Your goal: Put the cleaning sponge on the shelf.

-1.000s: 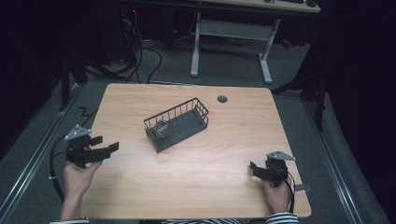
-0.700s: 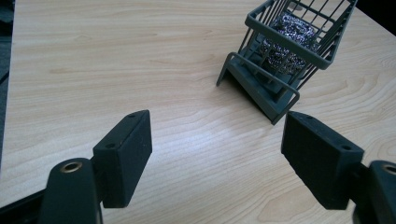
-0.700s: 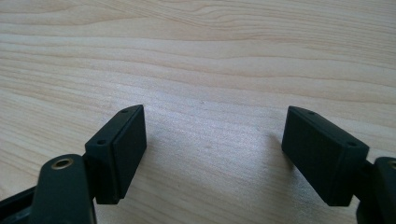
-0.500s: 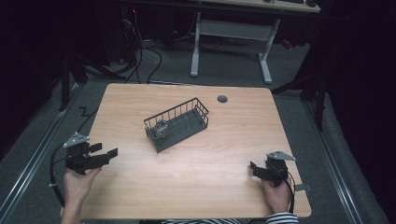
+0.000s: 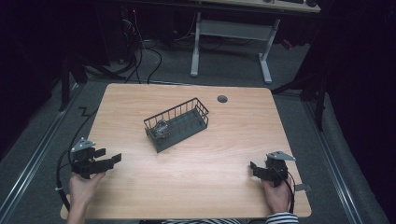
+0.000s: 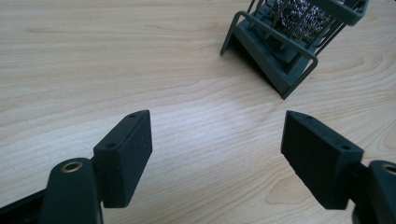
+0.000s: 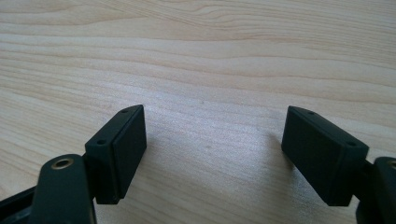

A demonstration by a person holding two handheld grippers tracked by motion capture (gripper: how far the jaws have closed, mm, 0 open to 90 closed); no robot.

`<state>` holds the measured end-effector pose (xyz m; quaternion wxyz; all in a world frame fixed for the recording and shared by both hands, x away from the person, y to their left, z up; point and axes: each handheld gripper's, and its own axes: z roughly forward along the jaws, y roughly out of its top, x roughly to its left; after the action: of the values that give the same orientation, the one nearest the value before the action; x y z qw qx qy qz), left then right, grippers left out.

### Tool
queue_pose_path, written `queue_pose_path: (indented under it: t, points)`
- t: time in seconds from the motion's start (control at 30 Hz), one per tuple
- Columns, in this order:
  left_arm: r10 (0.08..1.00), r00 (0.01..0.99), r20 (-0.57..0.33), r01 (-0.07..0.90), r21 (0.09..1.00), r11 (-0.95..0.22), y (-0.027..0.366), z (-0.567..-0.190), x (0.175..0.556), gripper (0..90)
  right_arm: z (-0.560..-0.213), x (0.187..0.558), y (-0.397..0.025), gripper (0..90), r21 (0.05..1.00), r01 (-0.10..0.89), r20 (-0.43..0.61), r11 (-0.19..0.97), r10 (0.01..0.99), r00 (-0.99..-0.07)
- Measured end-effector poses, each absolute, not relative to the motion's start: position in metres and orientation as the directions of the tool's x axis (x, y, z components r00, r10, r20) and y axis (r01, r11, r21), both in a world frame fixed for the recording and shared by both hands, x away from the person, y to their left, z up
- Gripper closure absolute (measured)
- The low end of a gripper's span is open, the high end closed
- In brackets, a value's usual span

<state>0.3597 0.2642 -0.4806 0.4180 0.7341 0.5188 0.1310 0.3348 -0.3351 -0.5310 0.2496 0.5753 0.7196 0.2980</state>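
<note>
A dark wire basket (image 5: 177, 124) (image 6: 285, 51) stands slanted near the middle of the wooden table (image 5: 233, 140), with a silvery metal scourer (image 5: 161, 128) (image 6: 294, 11) in its near-left end. My left gripper (image 5: 112, 158) (image 6: 217, 149) sits at the table's front left, open, jaws wide apart over bare wood and pointing toward the basket. At the front right, my right gripper (image 5: 254, 169) (image 7: 215, 149) is open too, low over the bare tabletop with nothing between its jaws.
A round cable hole (image 5: 222, 98) lies at the table's far right. Beyond the far edge stand white desk legs (image 5: 231, 42) and loose cables (image 5: 149, 51) on the grey floor. A black cable (image 5: 60, 168) trails from the left gripper off the table's left side.
My left gripper has drawn back toward the front edge, a little nearer the person. The right gripper and the basket have stayed put.
</note>
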Motion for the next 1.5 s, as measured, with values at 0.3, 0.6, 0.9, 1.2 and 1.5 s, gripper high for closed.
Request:
queue_pose_path:
  t: [0.3,0.6,0.9,1.2,1.5]
  points:
    - [0.878,0.420,-0.229,0.666,0.735,-0.128,0.259,-0.493,0.360,25.3,-0.531,0.335,-0.335,22.2,0.716,0.679,-0.017,0.161,0.977,-0.213]
    - [0.885,0.415,-0.210,0.673,0.726,-0.143,0.253,-0.502,0.362,25.3,-0.531,0.335,-0.335,22.2,0.716,0.679,-0.017,0.161,0.977,-0.213]
    - [0.892,0.410,-0.192,0.674,0.723,-0.154,0.248,-0.511,0.365,25.5,-0.531,0.335,-0.335,22.2,0.716,0.679,-0.016,0.160,0.977,-0.213]
    - [0.897,0.405,-0.175,0.669,0.726,-0.161,0.242,-0.516,0.369,25.7,-0.531,0.335,-0.335,22.2,0.716,0.679,-0.017,0.161,0.977,-0.213]
    - [0.898,0.403,-0.175,0.668,0.728,-0.157,0.240,-0.519,0.372,25.9,-0.531,0.335,-0.335,22.2,0.716,0.679,-0.017,0.161,0.977,-0.213]
